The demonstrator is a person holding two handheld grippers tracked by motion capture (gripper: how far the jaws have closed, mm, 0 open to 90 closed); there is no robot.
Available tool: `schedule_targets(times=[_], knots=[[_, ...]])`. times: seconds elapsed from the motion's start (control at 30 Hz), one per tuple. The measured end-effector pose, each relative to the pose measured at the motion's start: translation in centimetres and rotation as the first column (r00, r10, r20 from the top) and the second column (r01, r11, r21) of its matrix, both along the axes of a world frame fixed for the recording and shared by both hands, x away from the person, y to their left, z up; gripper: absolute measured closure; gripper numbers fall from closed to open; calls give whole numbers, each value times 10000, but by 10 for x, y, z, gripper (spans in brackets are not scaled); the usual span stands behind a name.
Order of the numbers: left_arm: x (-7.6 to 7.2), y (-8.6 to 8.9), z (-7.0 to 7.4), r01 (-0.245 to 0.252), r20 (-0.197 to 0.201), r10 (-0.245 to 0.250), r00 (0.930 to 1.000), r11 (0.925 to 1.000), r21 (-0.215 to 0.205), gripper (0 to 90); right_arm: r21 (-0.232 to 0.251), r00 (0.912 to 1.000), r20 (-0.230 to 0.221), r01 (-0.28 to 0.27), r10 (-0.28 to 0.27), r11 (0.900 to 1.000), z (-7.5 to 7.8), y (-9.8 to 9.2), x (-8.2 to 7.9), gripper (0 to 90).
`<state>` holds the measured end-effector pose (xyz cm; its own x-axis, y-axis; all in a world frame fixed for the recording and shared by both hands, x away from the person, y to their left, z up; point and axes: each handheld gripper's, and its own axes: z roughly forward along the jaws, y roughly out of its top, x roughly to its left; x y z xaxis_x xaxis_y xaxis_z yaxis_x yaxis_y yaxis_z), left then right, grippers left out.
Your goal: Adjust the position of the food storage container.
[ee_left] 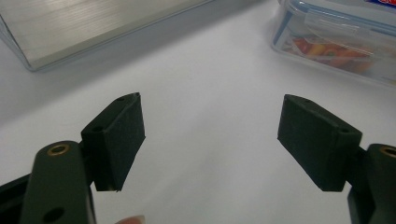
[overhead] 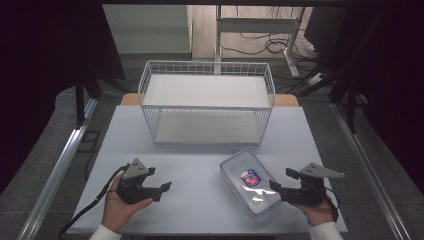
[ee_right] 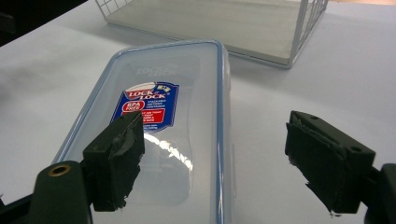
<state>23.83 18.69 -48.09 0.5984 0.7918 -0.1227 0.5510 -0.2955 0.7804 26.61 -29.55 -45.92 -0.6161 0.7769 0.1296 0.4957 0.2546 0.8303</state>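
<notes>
Hovering with both tongs wide and empty: right tongs (overhead: 278, 179) straddle the plastic box (overhead: 249, 182) on the worktop (overhead: 200, 165), left tongs (overhead: 161, 191) well apart. Slick lid, so a one-sided grab could skid it.

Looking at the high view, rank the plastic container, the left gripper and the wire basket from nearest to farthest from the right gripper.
1. Plastic container: right beside the right gripper, just to its left, at the table's front.
2. Left gripper: across the table's front, on the left.
3. Wire basket: at the table's back, in the middle; roughly as far as the left gripper, too close to call.
</notes>
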Motion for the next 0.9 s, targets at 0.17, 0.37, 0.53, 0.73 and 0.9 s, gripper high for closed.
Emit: schedule_targets(times=[0.17, 0.37, 0.53, 0.73, 0.9], knots=[[0, -1, -2, 63, -69, -63, 10000, 10000, 67, 224, 5, 10000, 32, 74, -74, 10000, 1, -3, 0, 211], [-4, 2, -1, -5, -10, 5, 10000, 10000, 7, 224, 20, 10000, 74, 39, -39, 10000, 4, -2, 2, 222], [-6, 3, 0, 21, -11, -21, 10000, 9999, -152, 223, -44, 10000, -36, 65, -65, 10000, 4, -2, 2, 229], [-8, 3, -1, -6, 14, 6, 10000, 10000, 18, 223, 139, 9998, -37, 173, -173, 9998, 8, -5, 7, 254], [-10, 2, -2, -4, 7, 4, 10000, 9998, 180, 222, 43, 9994, -232, 268, -267, 9996, 10, -2, 16, 278]])
